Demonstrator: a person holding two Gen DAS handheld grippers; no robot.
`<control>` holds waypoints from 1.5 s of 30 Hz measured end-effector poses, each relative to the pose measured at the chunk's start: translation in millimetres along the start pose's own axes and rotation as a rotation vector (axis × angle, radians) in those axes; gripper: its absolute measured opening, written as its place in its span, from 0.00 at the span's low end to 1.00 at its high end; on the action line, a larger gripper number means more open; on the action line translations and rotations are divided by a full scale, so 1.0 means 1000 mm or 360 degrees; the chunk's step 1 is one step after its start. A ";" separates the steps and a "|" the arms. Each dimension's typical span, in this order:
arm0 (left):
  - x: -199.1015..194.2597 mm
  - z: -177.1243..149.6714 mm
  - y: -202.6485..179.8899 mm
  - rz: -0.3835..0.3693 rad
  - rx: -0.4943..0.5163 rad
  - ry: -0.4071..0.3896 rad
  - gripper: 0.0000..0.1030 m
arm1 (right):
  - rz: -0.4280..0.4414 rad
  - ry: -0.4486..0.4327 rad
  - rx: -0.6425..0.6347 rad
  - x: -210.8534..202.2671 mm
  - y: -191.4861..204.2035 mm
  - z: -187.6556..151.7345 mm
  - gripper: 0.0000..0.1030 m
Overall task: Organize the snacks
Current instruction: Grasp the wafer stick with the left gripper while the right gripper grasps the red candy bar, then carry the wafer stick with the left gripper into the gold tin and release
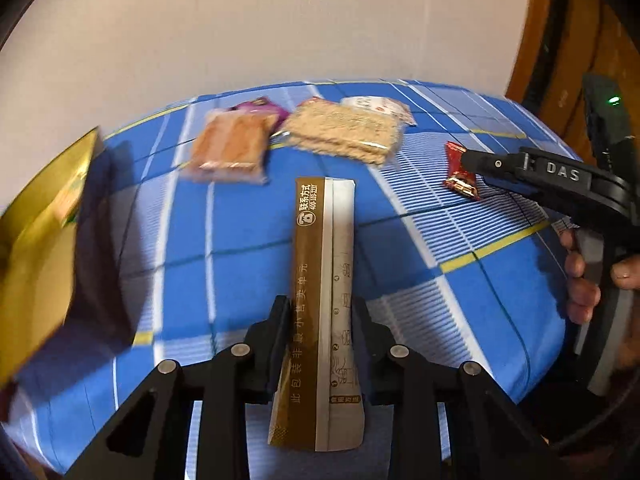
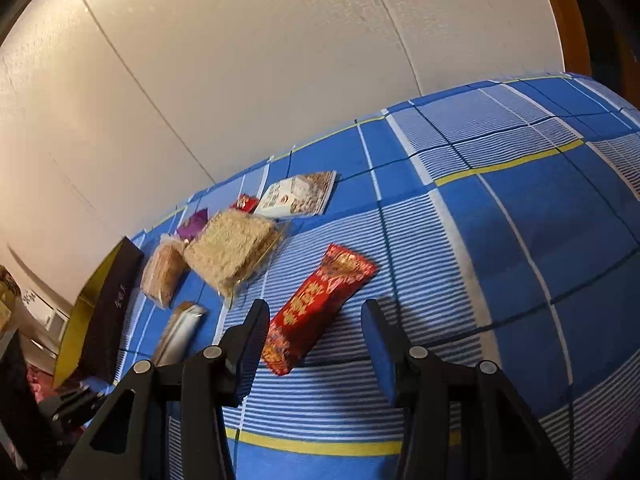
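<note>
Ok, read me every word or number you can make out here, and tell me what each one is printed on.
"联系方式 400-109-2207": brown stick sachet, top end, held by the left gripper.
"此包装非最小销售单元": along the same sachet.
"DAS": right gripper body.
Red snack packet: gold characters, too distorted to read.
White packet and dark box: print too small.

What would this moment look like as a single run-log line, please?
left gripper: shut on brown sachet | right gripper: open over red snack pack | box: open at left
</note>
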State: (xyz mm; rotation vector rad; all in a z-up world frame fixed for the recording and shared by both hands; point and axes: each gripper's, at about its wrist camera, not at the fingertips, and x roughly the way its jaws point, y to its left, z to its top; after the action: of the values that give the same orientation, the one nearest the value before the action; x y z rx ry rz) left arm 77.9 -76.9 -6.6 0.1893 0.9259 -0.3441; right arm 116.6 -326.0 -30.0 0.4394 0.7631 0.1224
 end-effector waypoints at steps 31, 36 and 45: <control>-0.019 -0.026 0.021 -0.0112 -0.0258 -0.0180 0.27 | -0.0412 0.0020 -0.0598 0.012 0.056 -0.027 0.23; -0.026 -0.028 0.023 -0.0143 -0.0289 -0.0204 0.26 | -0.0375 0.0011 -0.0581 0.011 0.052 -0.027 0.23; -0.060 -0.014 0.029 -0.0189 -0.0353 -0.0330 0.26 | -0.0314 0.0003 -0.0524 0.009 0.046 -0.025 0.23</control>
State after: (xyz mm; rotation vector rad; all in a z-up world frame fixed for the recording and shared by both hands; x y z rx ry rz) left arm 44.6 -32.8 34.1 -0.1043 0.7646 -0.3603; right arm 107.7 -273.8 -32.1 0.0504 0.7674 0.0618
